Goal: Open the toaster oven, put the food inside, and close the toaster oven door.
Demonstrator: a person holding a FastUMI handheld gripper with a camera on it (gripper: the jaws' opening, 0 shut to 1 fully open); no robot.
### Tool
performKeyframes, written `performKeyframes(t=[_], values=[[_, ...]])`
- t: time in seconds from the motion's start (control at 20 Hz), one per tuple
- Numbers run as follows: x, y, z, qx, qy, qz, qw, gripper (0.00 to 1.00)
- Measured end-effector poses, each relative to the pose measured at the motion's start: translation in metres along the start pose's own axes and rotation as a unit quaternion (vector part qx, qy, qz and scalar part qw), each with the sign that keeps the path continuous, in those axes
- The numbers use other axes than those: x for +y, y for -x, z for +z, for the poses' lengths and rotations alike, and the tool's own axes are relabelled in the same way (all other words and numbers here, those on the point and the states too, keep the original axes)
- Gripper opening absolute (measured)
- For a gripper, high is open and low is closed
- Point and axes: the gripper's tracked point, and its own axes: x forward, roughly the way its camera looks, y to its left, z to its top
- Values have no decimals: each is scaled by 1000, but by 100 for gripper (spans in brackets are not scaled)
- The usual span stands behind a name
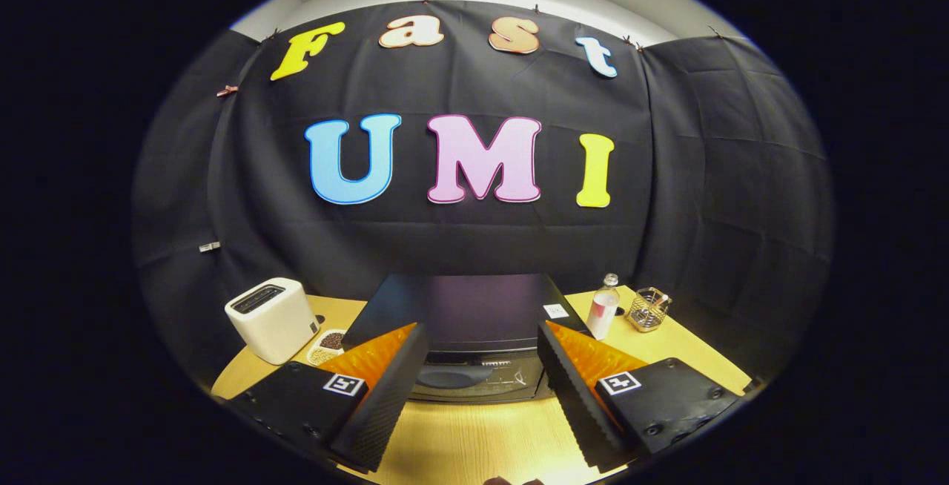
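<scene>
Your claw (pixel 482 385) gapes wide, holding nothing; the toaster oven (pixel 463 337) sits shut just ahead, a dish (pixel 326 346) of beans beside its left finger.

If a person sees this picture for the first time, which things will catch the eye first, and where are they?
The black toaster oven stands out first, on the wooden table just ahead of the claw, whose fingers are open with nothing between them; its door looks closed. Beside the oven on one side stands a white toaster with a small dish near it. On the other side are a bottle and a wire basket.
</scene>
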Motion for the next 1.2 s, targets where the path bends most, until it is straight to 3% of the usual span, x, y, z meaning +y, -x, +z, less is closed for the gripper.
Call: performKeyframes(t=[0.65, 1.2], values=[[30, -80, -92, 114, 8, -10, 993, 99], [34, -60, -107, 139, -6, 5, 990, 99]])
